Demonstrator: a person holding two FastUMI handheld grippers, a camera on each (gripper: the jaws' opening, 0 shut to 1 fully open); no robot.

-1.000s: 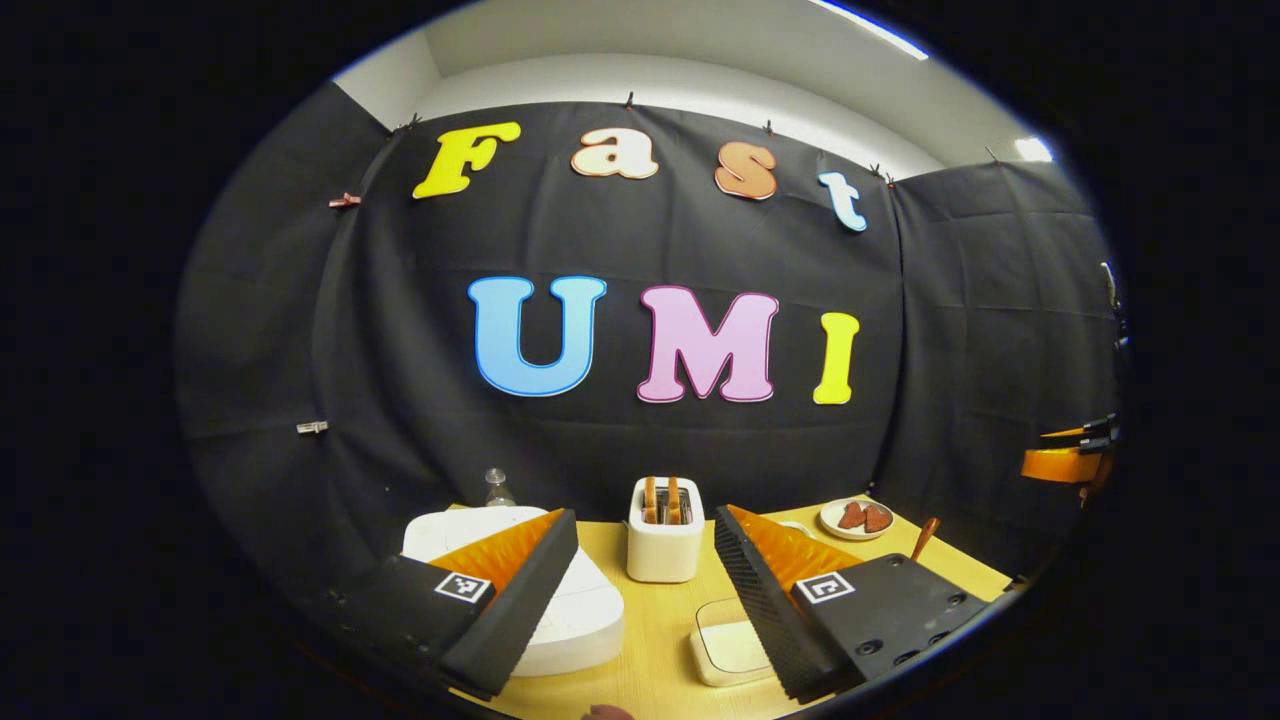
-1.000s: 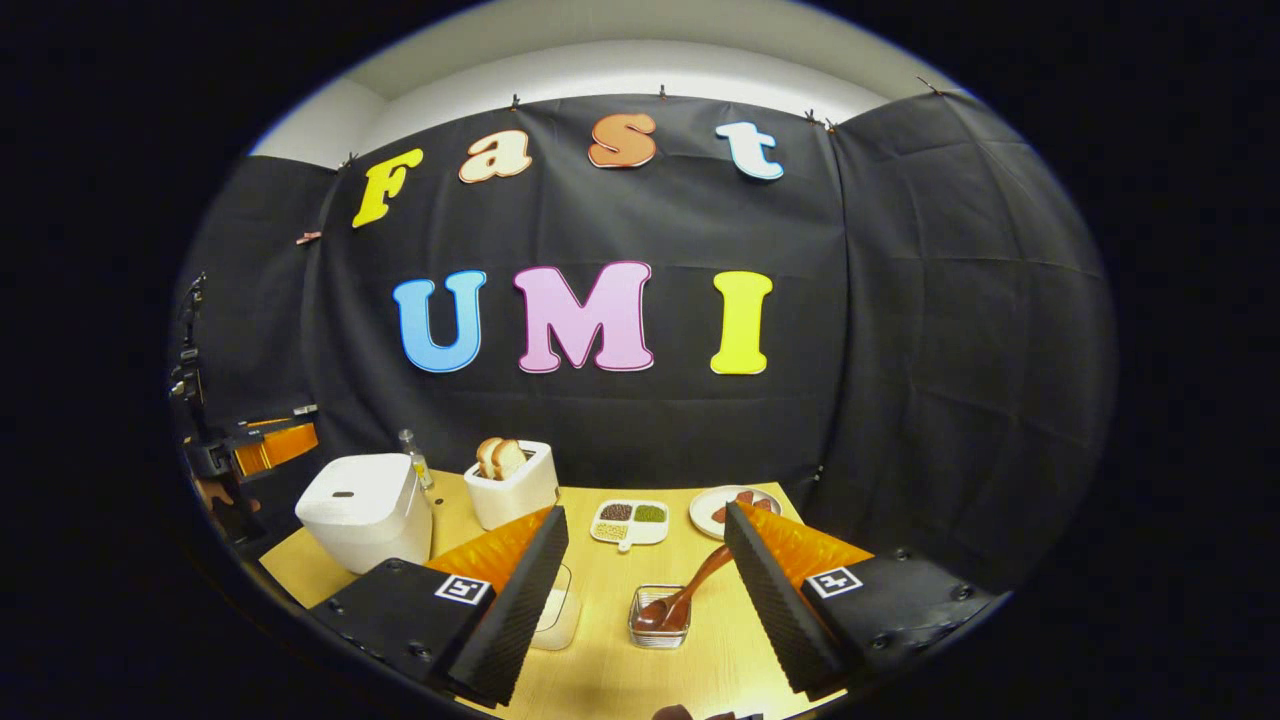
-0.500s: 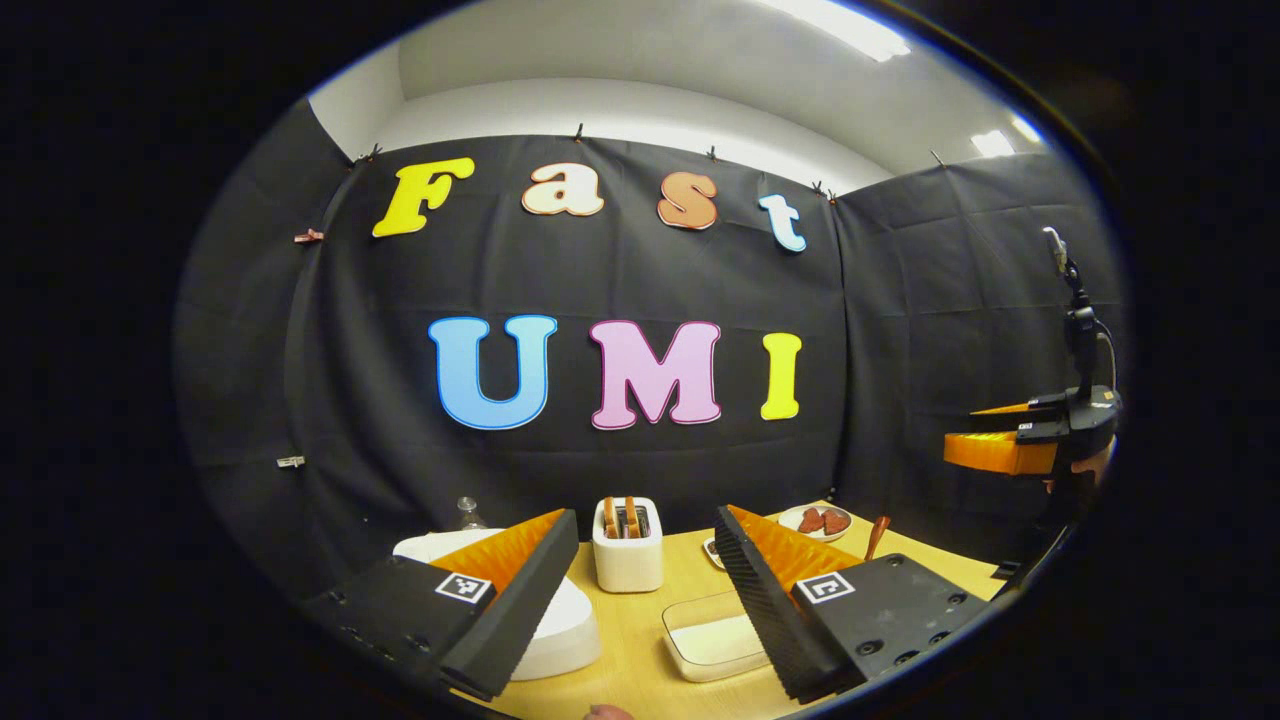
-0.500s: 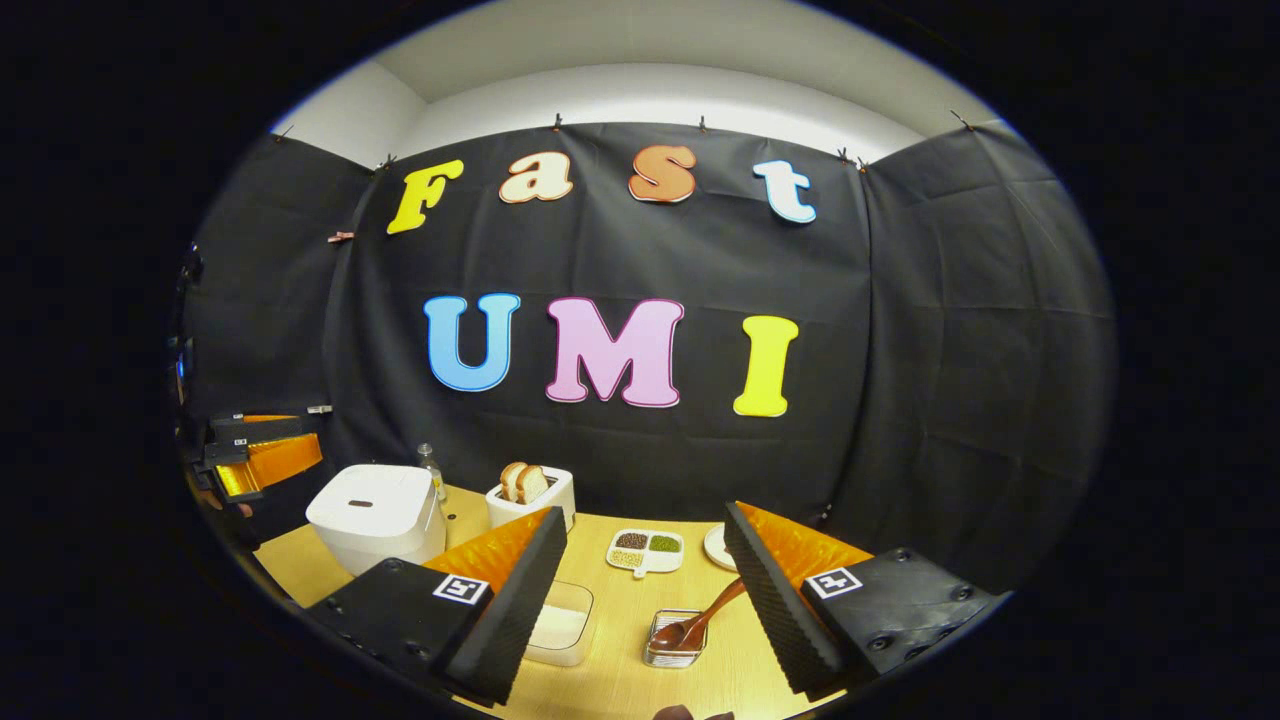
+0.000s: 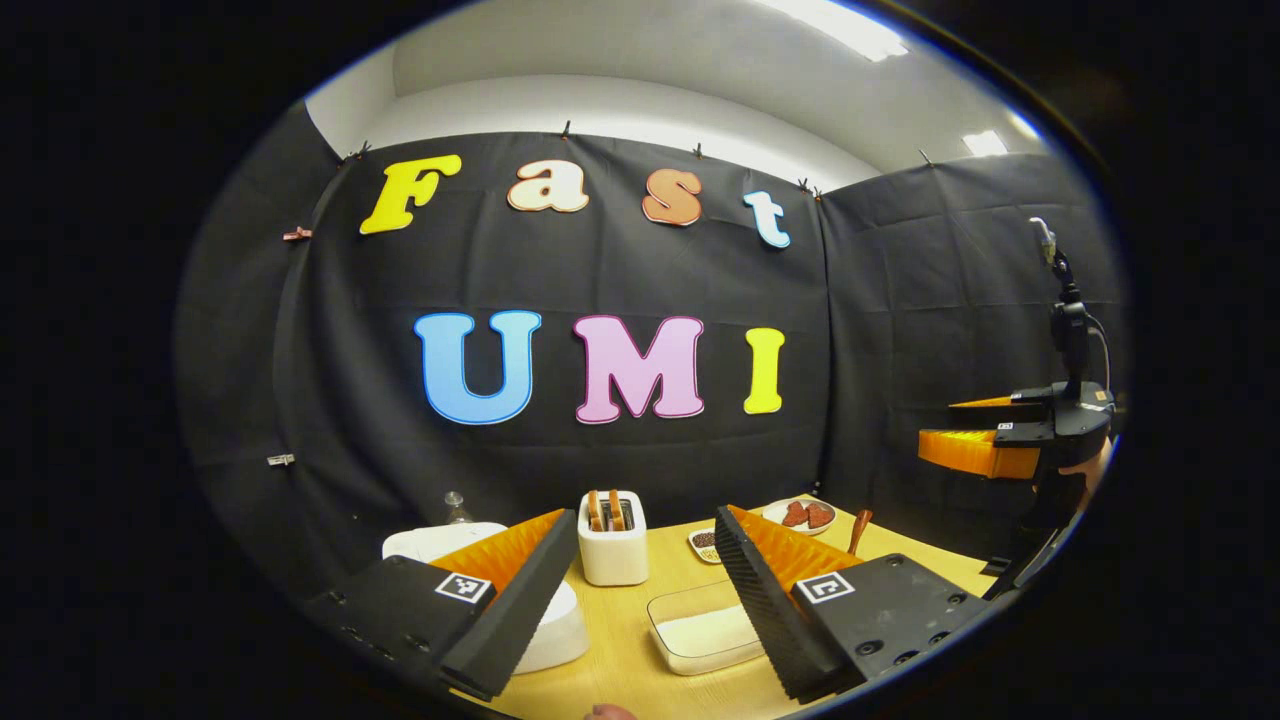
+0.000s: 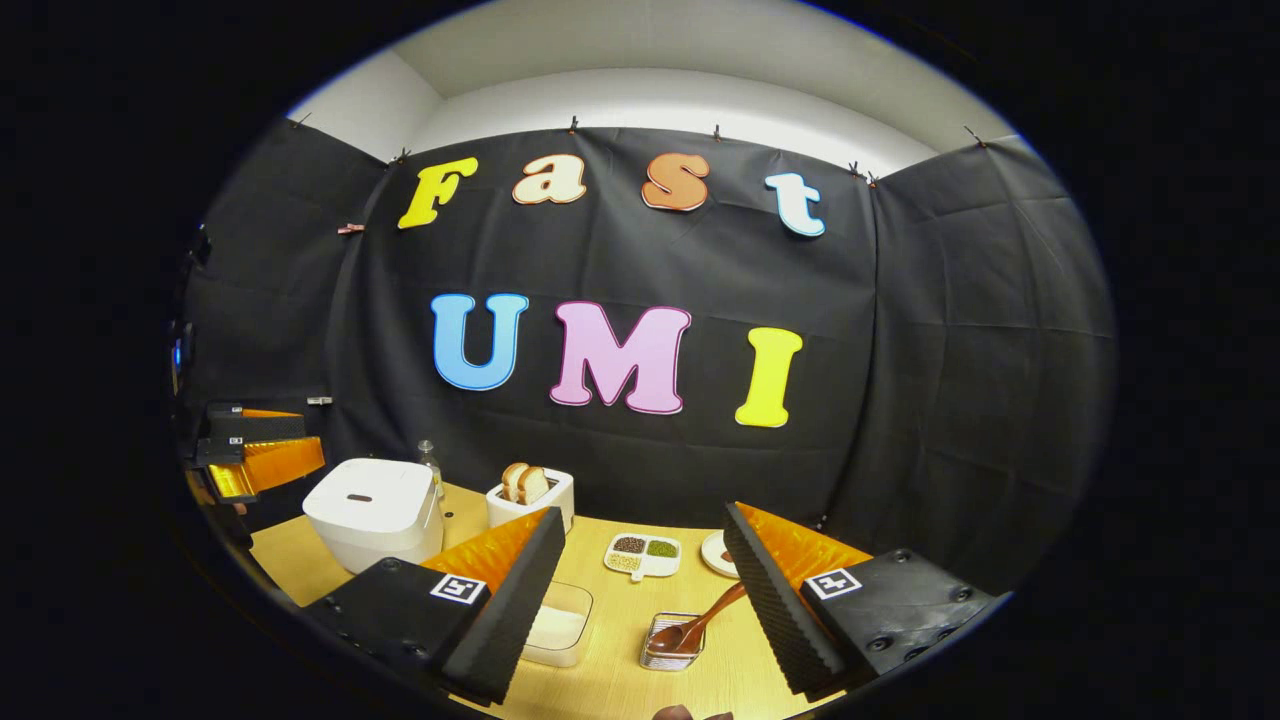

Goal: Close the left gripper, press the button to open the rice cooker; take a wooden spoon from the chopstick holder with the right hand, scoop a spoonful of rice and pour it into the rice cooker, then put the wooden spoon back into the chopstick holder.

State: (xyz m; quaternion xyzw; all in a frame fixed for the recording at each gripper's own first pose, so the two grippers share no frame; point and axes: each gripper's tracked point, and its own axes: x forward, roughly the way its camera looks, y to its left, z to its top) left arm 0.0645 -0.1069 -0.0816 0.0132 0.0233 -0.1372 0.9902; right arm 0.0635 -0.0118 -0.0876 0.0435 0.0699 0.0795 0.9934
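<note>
White rice cooker [image 6: 373, 508], lid down, is seen at the left of the yellow wooden table [image 6: 610, 680]. Rightward, a clear rice container [image 6: 560, 625], then a small clear chopstick holder [image 6: 672, 645] with the brown wooden spoon [image 6: 705, 622] leaning in it. Left gripper [image 5: 645, 590] is held above the table, fingers apart, nothing gripped. Right gripper [image 6: 645, 590] is likewise held spread and unloaded.

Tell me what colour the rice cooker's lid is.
White, like the rest of the boxy rice cooker; it shows best in the right gripper view.
</note>
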